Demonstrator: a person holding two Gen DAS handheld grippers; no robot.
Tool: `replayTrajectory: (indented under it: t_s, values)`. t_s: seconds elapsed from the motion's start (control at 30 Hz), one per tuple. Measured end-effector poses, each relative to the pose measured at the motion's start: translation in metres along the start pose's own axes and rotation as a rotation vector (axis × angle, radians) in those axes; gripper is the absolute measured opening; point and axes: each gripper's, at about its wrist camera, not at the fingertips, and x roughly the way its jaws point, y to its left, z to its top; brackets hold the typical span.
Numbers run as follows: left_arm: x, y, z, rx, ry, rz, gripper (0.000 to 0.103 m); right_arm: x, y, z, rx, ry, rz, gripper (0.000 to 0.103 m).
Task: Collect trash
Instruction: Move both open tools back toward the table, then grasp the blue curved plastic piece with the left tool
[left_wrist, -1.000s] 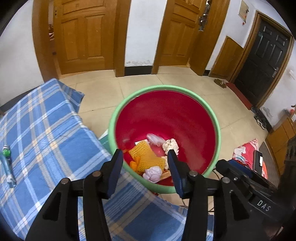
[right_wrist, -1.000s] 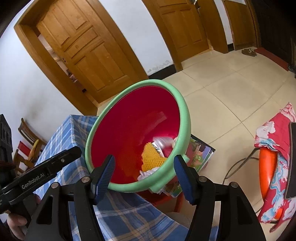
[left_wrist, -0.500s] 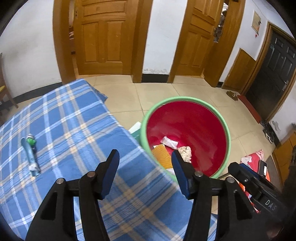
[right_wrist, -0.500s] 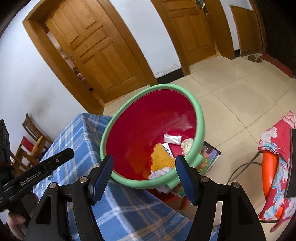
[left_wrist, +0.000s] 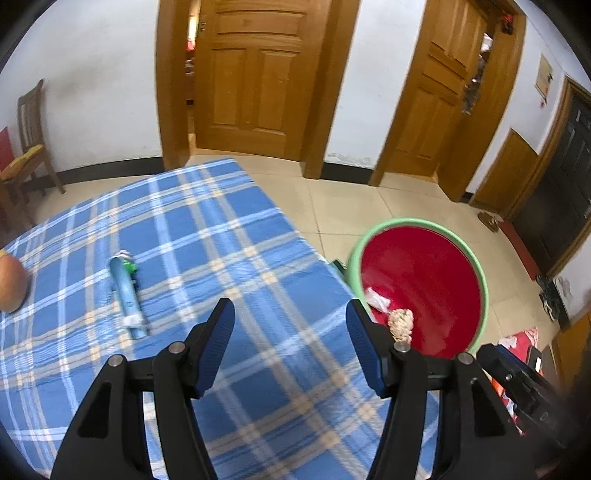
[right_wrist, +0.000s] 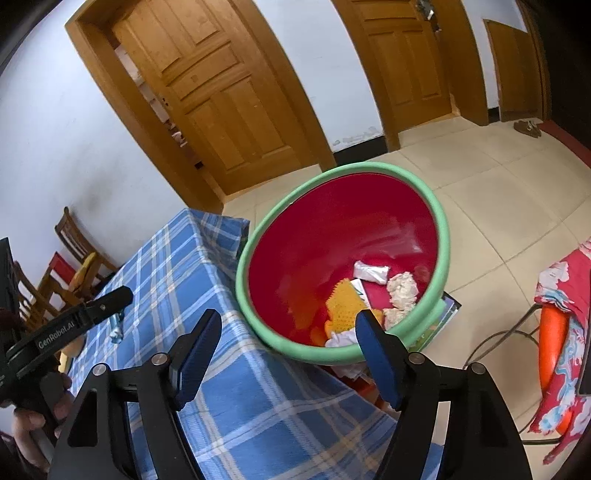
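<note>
A red basin with a green rim (right_wrist: 441, 236) stands beside the table's right edge and holds several scraps: a yellow net (right_wrist: 345, 302), a white wrapper (right_wrist: 370, 272) and a crumpled wad (right_wrist: 402, 288). The basin also shows in the left wrist view (left_wrist: 476, 258). A light-blue tube with a green cap (left_wrist: 127, 291) lies on the blue plaid tablecloth (left_wrist: 207, 236). My left gripper (left_wrist: 291, 332) is open and empty over the cloth, right of the tube. My right gripper (right_wrist: 288, 339) is open and empty near the basin's near rim.
An orange-red fruit (left_wrist: 11, 284) lies at the cloth's left edge. Wooden chairs (left_wrist: 26, 147) stand by the wall. Books or papers (right_wrist: 439, 321) lie under the basin. A red floral cloth (right_wrist: 565, 332) hangs at the right. Tiled floor lies beyond.
My left gripper has swung left, away from the basin and over the tablecloth, bringing the tube and the fruit into view. My right gripper has drawn back slightly from the basin.
</note>
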Motion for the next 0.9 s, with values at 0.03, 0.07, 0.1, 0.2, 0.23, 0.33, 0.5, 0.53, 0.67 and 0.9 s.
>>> replayTrajectory:
  t_s: [0.03,0.07,0.1,0.2,0.23,0.33,0.5,0.53,0.67,0.9]
  values:
    - [-0.001,0.005,0.000,-0.008,-0.003,0.005,0.063,0.001,0.002,-0.001,-0.004,0.003,0.001,0.076]
    - [-0.002,0.010,0.000,-0.015,-0.006,0.010,0.063,0.002,0.005,-0.002,-0.008,0.006,0.002,0.076]
    - [-0.003,0.015,0.000,-0.022,-0.009,0.016,0.063,0.003,0.008,-0.003,-0.011,0.009,0.003,0.076]
    - [-0.006,0.032,0.000,-0.045,-0.019,0.039,0.063,0.006,0.015,-0.005,-0.022,0.021,0.006,0.076]
    - [-0.006,0.039,0.001,-0.055,-0.021,0.047,0.063,0.007,0.016,-0.005,-0.026,0.023,0.006,0.076]
    - [-0.009,0.059,0.002,-0.080,-0.030,0.071,0.063,0.011,0.021,-0.005,-0.036,0.034,0.003,0.076]
    - [-0.009,0.092,0.002,-0.139,-0.040,0.139,0.063,0.014,0.029,-0.010,-0.052,0.043,0.009,0.077]
    - [-0.007,0.099,0.002,-0.155,-0.038,0.153,0.063,0.016,0.031,-0.011,-0.046,0.051,0.020,0.077]
    - [0.002,0.118,-0.001,-0.198,-0.020,0.174,0.063,0.023,0.040,-0.012,-0.062,0.066,0.031,0.077]
    - [0.021,0.122,-0.008,-0.203,0.014,0.158,0.063,0.031,0.043,-0.014,-0.068,0.086,0.031,0.077]
